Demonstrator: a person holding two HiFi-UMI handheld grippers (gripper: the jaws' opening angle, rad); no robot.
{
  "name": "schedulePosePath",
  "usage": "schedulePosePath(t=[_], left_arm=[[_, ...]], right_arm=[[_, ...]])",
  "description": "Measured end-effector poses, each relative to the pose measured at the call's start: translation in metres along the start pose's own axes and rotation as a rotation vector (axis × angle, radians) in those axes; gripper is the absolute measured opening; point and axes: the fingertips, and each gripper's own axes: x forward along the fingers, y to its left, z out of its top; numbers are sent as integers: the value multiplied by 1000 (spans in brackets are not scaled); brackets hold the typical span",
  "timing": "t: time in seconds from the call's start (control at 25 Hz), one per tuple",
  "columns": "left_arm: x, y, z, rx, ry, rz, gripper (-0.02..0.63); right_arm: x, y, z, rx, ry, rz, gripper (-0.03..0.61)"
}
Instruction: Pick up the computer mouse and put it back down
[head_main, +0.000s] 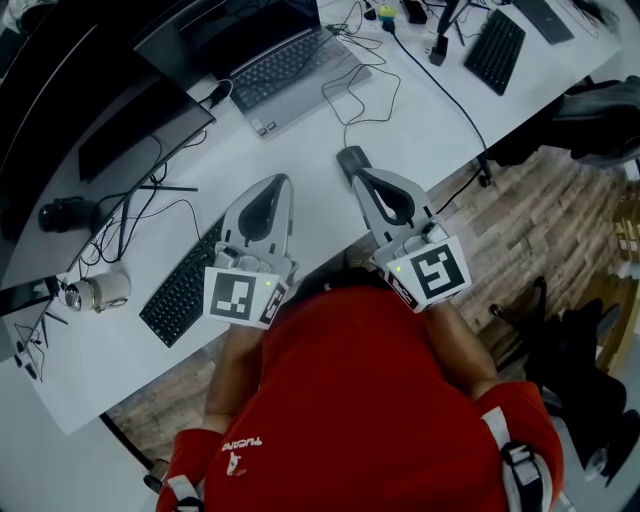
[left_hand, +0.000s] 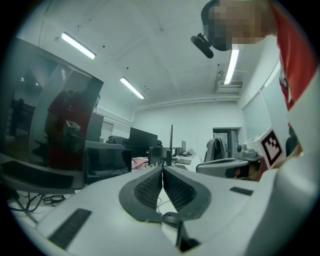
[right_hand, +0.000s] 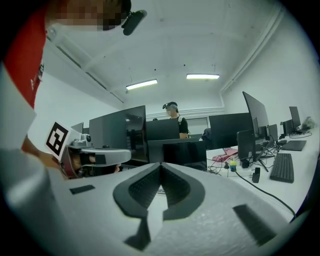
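The dark computer mouse (head_main: 351, 158) lies on the white desk (head_main: 318, 222), its cable looping away toward the laptop. My right gripper (head_main: 359, 173) hovers above the desk with its tip just short of the mouse. Its jaws meet with nothing between them, as the right gripper view (right_hand: 160, 165) shows. My left gripper (head_main: 284, 180) is held beside it to the left, over the near end of a black keyboard (head_main: 186, 288). It too is shut and empty (left_hand: 162, 168). Both point level across the desk.
An open laptop (head_main: 290, 70) and a dark monitor (head_main: 130, 125) stand at the back left. A metal cup (head_main: 100, 291) and tangled cables (head_main: 150, 215) lie left. A second keyboard (head_main: 495, 50) sits far right. The desk's front edge runs close under my hands. A person (right_hand: 173, 118) stands behind distant monitors.
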Motion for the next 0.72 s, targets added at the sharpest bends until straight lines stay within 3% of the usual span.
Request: schedulePosePath(t=[0.32,0.72], left_arm=[[2,-4,-1,0,-1,-6,11],[-1,-5,-1,-1,-5,-3,11]], right_arm=[[-4,2,4,-20,-35,-10,3],[-5,2,0,-12,-8,-24,3]])
